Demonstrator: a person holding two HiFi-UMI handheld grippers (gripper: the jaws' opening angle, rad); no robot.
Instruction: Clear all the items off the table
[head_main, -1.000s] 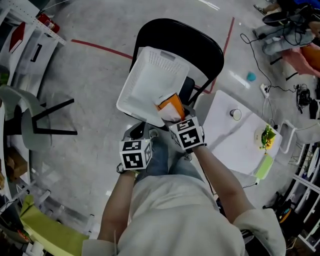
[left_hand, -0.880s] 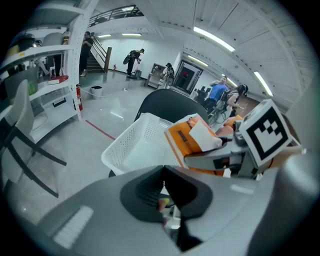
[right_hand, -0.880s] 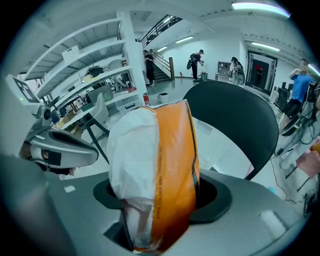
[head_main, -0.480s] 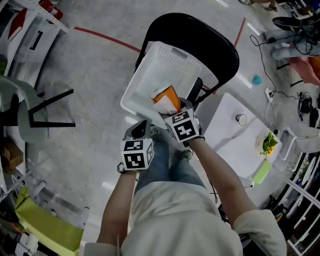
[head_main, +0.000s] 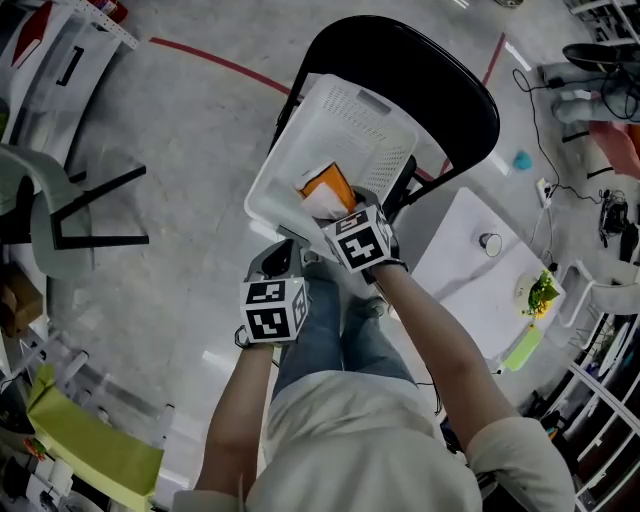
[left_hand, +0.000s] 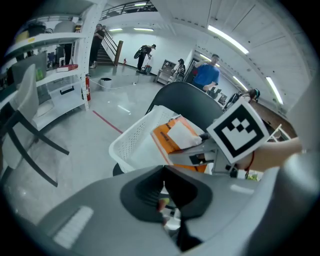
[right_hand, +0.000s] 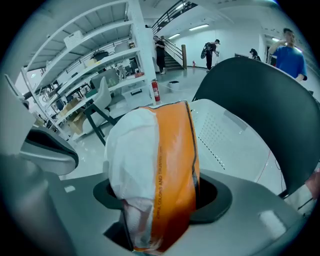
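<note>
While the right gripper's (head_main: 336, 212) jaws were clamped on the lower end of the orange-and-white packet (right_hand: 162, 160), the left gripper's (left_hand: 165, 197) jaws sat together on nothing, parked low just beside the near corner of the white basket (head_main: 345, 125). The packet stood up out of the right jaws, soft and bulging, and hung over the basket's near end, above the rim rather than down inside. The step looked like the drop. To do it cleanly, the right gripper needed to carry the packet further over the basket floor and lower it past the rim before parting its jaws wide, since a soft wrapper could cling to a pad. The basket appeared to rest at a slant on the black chair (head_main: 445, 85), so knocking its rim risked shifting it. The idle left gripper could steady that near edge. Well apart to the right, the white table (head_main: 465, 275) carried a small round cup (head_main: 489, 242) and a plate of greens (head_main: 540, 295), not yet cleared.
</note>
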